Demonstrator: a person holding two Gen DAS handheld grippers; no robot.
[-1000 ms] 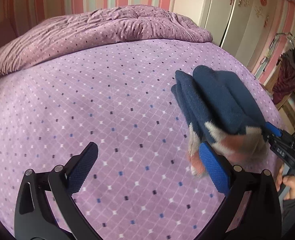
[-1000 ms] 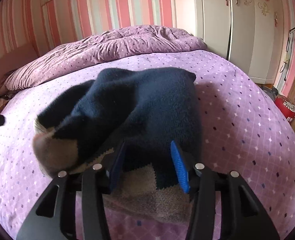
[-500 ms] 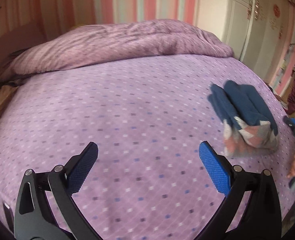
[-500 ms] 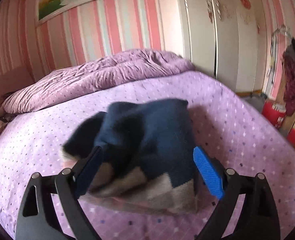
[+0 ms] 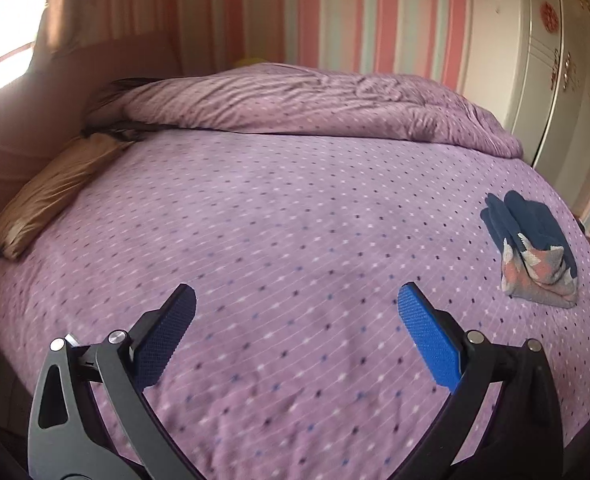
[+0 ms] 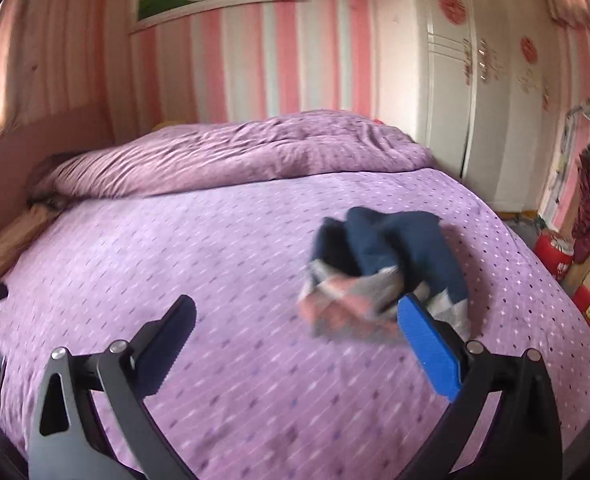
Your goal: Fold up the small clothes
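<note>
The left gripper (image 5: 295, 344) hovers over the middle of the bed (image 5: 255, 240), well clear of the garment. Its jaws stand wide apart and nothing lies between the pads; only bare bedspread shows in the gap.

To the right, the small knitted garment (image 5: 529, 248) lies on the bed near the right edge. It is dark blue with a pink, grey and white patterned hem. It sits as a compact bundle, with the layers stacked and the hem turned toward the near edge. No gripper touches it.

The right gripper (image 6: 295, 344) has just been opening and its jaws now stand fully spread. Nothing lies between them. In the right wrist view the garment (image 6: 383, 268) lies beyond the right finger (image 6: 429, 350), partly hidden behind its tip; the picture is blurred there, so contact at that tip cannot be ruled out.

Judgement on progress: the fold on this garment appears complete and the item is released. No other loose small garment is visible on the bed. A crumpled duvet (image 5: 315, 104) lies along the far edge, and a tan pillow (image 5: 51, 196) lies at the far left corner. Whether further garments remain to be folded cannot be told from these views.
</note>
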